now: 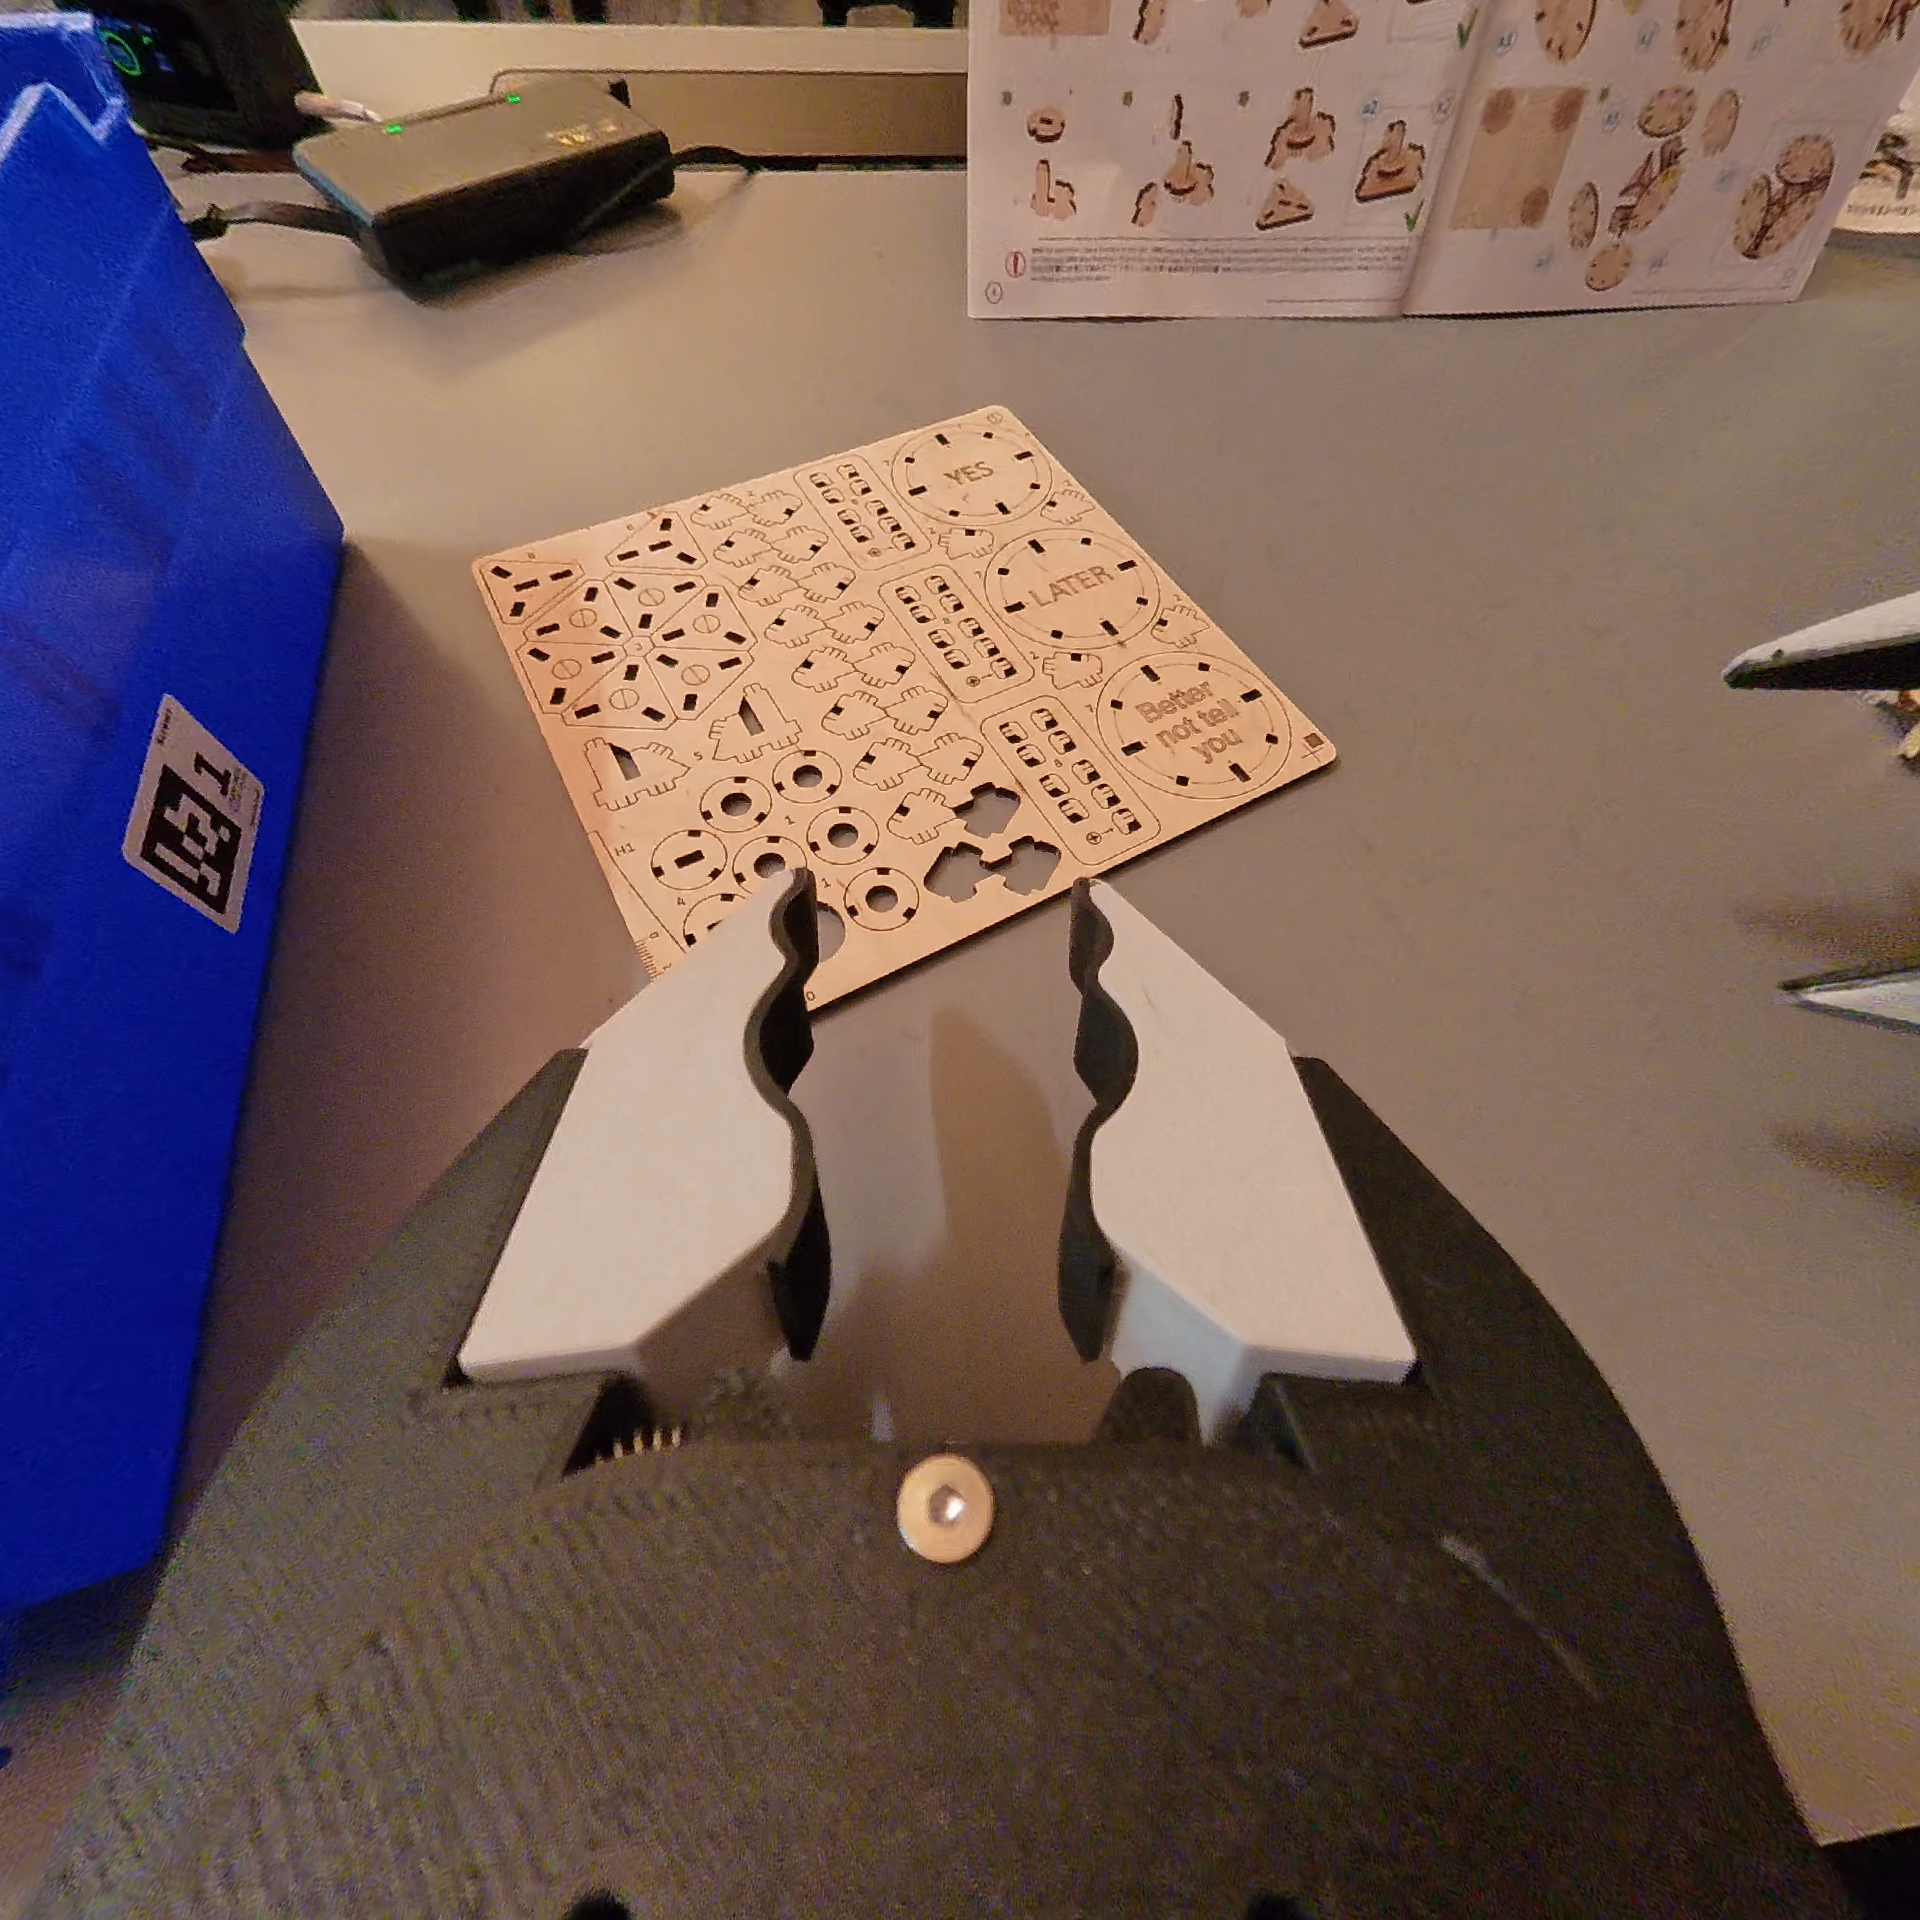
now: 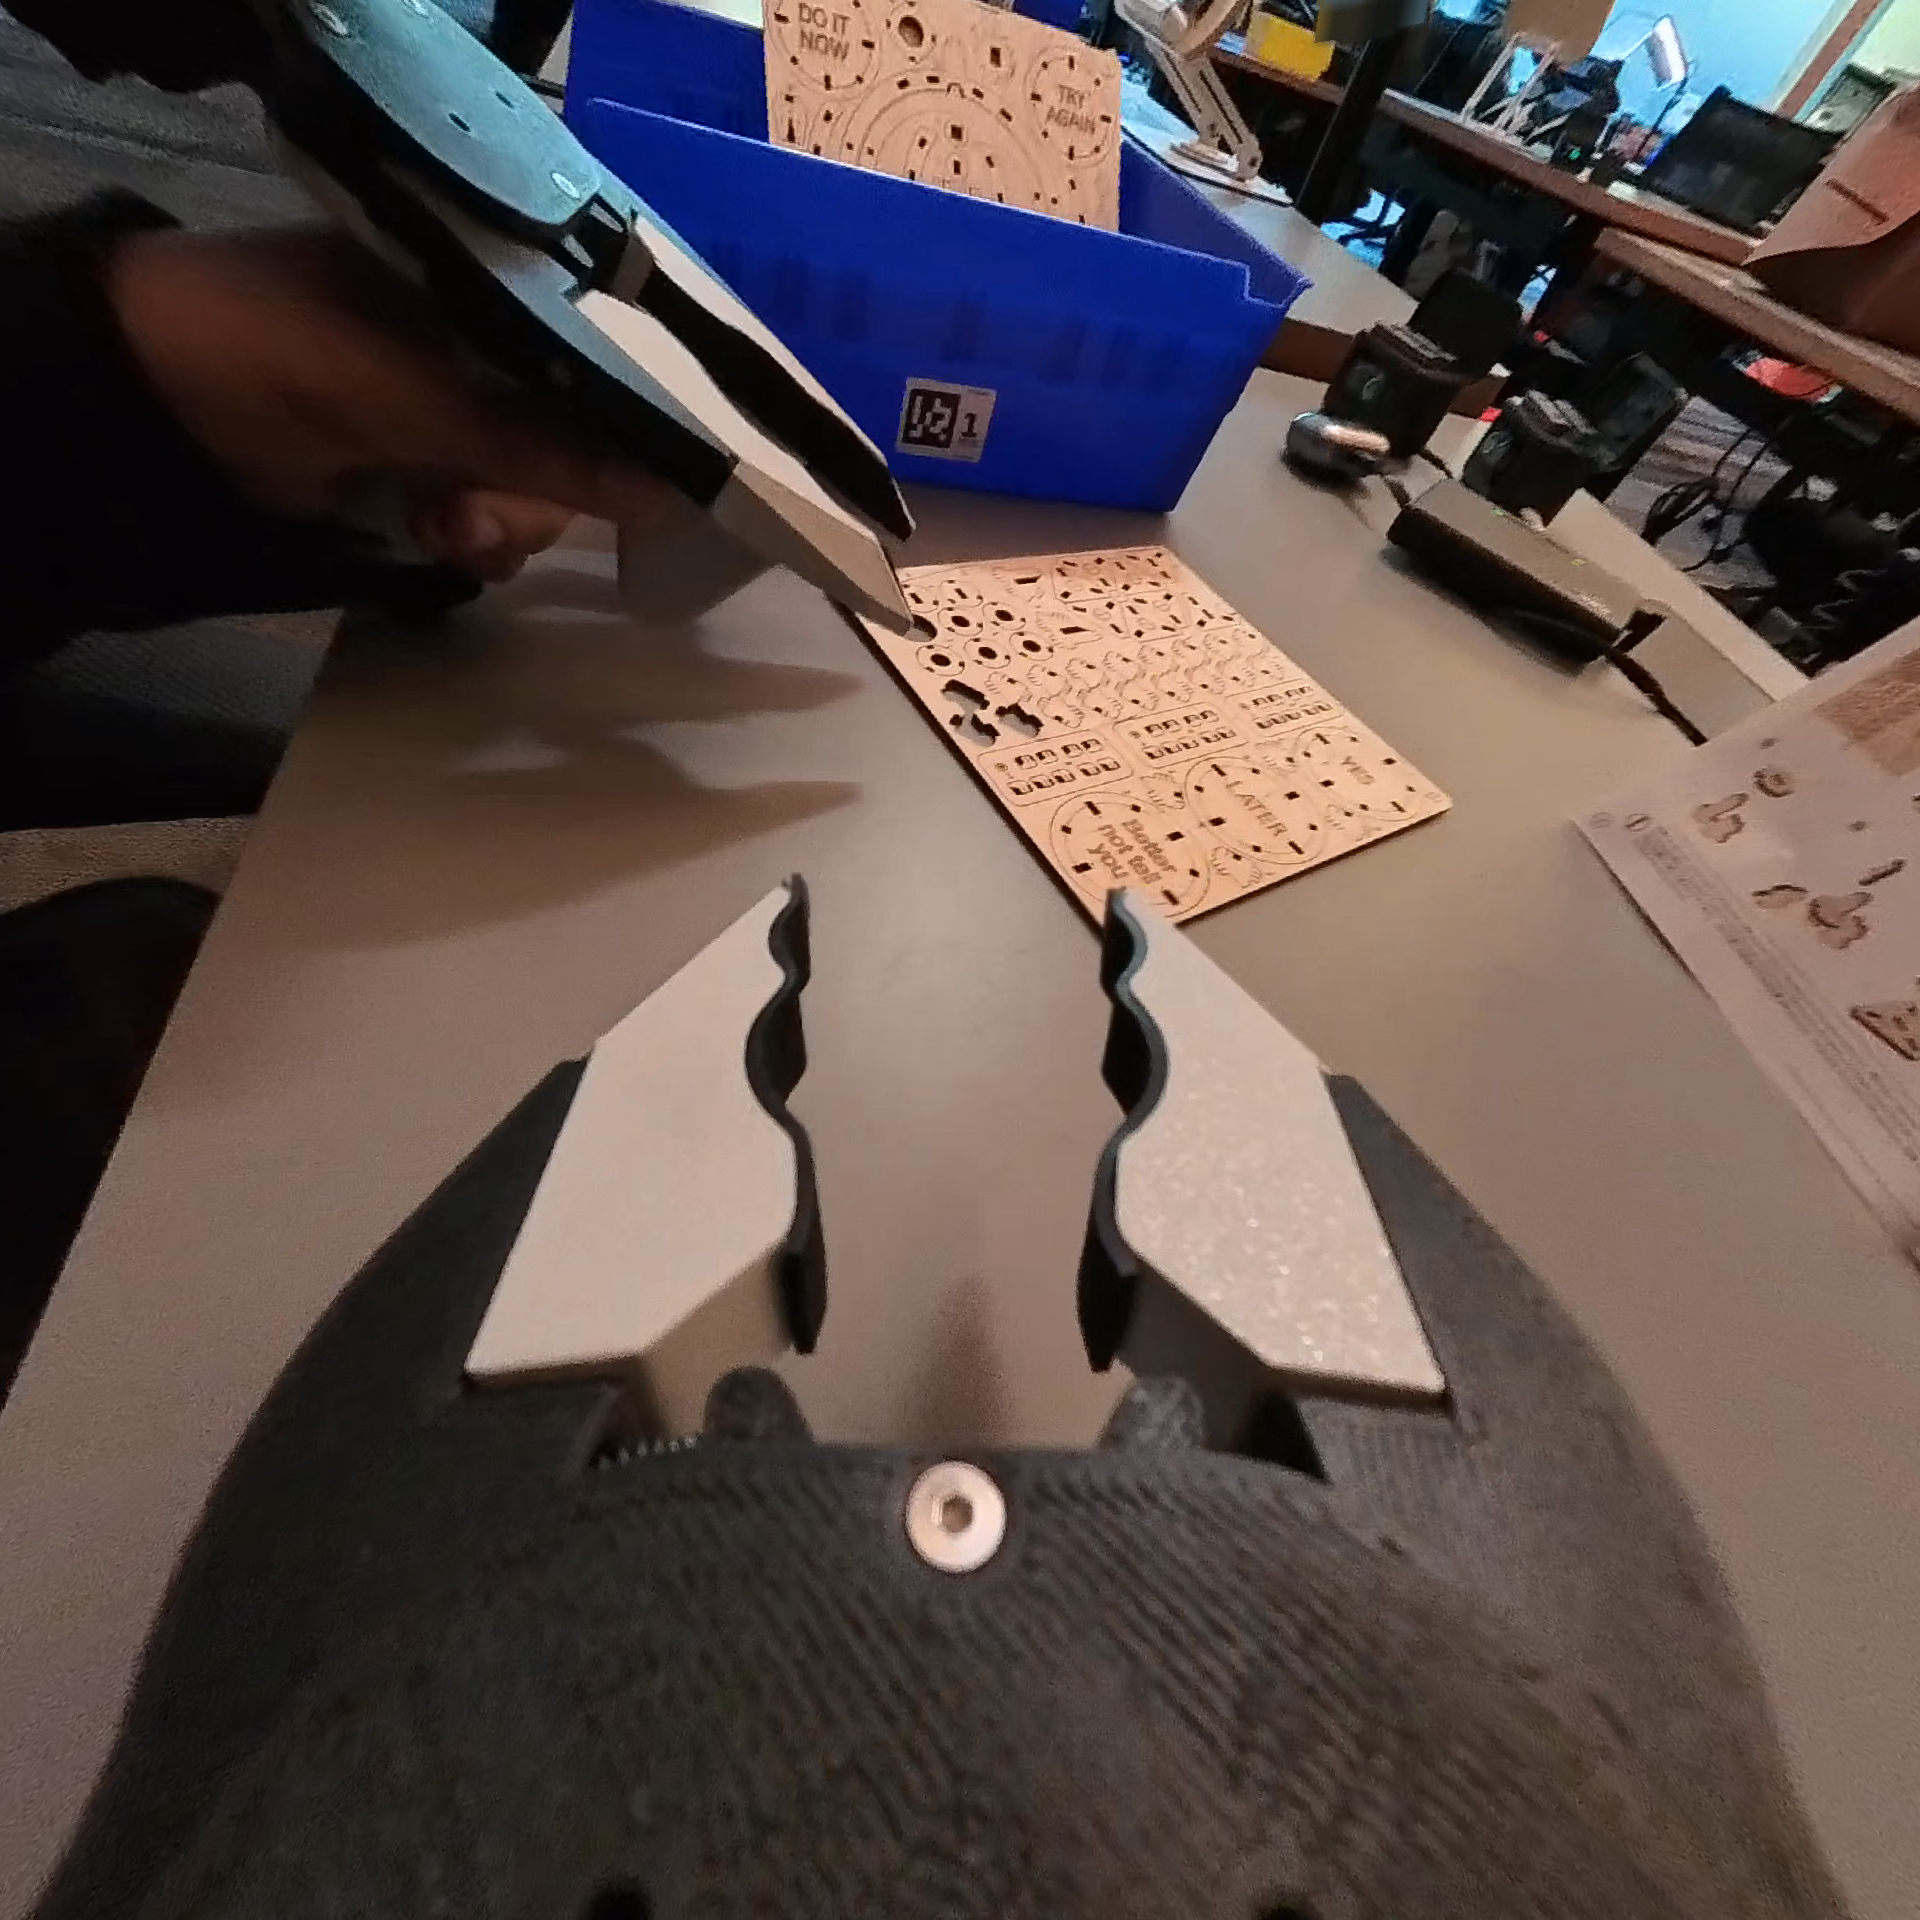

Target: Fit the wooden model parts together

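I see a plain grey tabletop (image 2: 1351,1091) under warm, dim light, with soft shadows falling across its left part. Beyond its far edge the room opens into a workshop: a long brownish table (image 2: 1662,223) runs along the right, crowded with dark monitors (image 2: 1745,156) and gear too blurred to name. A white jointed desk lamp (image 2: 1205,104) stands farther back. The far wall (image 2: 1756,52) glows pale blue-green, much brighter than my near surroundings. Cables trail over the floor (image 2: 1714,457) between the tables.
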